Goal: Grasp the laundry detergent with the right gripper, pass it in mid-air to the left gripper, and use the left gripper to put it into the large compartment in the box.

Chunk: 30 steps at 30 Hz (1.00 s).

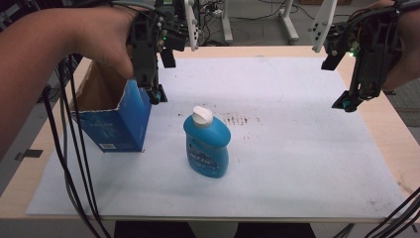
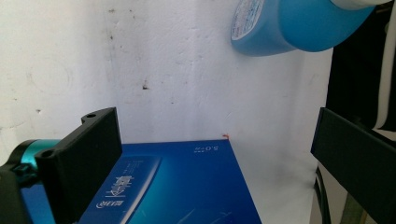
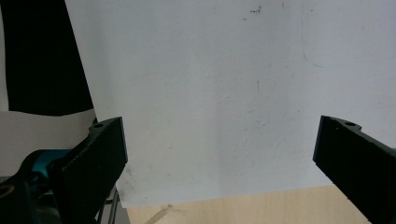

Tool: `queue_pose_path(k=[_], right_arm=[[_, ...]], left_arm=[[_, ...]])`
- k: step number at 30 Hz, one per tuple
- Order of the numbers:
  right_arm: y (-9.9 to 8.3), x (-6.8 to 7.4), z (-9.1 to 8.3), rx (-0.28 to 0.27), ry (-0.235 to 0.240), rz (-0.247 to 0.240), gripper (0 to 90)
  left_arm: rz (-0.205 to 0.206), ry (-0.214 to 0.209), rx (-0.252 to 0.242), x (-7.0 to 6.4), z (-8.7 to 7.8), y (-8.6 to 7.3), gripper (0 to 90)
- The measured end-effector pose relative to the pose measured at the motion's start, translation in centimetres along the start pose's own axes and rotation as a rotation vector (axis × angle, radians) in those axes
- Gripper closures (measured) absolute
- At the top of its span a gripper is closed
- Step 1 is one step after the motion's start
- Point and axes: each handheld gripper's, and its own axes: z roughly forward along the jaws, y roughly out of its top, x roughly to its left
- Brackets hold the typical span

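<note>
On the table, a white mat covers most of the light wooden top. An open blue cardboard box stands on the mat's left part, its brown inside showing and its top flaps up. Just to the right of it, apart from it, a blue detergent bottle with a white cap stands upright near the middle of the mat. Faint dark smudges mark the mat to the right of the cap.

The left gripper hangs over the box's right-hand upper corner, with the person's left hand wrapped around its body from above. In the left gripper view, its two black jaws stand wide apart and hold nothing; the printed blue face of the box lies between and below them, and the bottle's base shows at the upper right. Whether a jaw tip touches the box's edge cannot be told from the high view.

The right gripper is held above the right edge of the mat, well apart from both the bottle and the box. In the right gripper view, its jaws are also spread wide and empty, with bare white mat between them and a strip of the wooden tabletop below.
</note>
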Motion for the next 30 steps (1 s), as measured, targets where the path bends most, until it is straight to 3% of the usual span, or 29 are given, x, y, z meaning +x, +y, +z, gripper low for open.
queue_pose_path(k=[3, 7, 13, 20, 30], right_arm=[[0.1, 0.3, 0.1, 0.006, -0.006, 0.005, 1.9], [0.1, 0.6, 0.6, -0.037, 0.007, 0.015, 1.9], [0.5, 1.5, 1.5, -0.149, 0.059, 0.037, 1.9], [1.2, 3.7, 3.3, -0.285, 0.106, 0.059, 1.9], [1.6, 5.2, 5.9, -0.424, 0.106, 0.081, 1.9]], left_arm=[[-0.002, 0.001, -0.002, -0.1, 0.0, -0.2, 1.8], [-0.004, 0.004, 0.002, -0.2, 0.1, -0.3, 1.8], [0.003, 0.005, 0.003, -0.3, 0.2, -0.5, 1.8], [0.004, 0.012, -0.003, -0.5, 0.3, -0.7, 1.8], [0.003, 0.012, -0.009, -0.7, 0.3, -1.0, 1.8]])
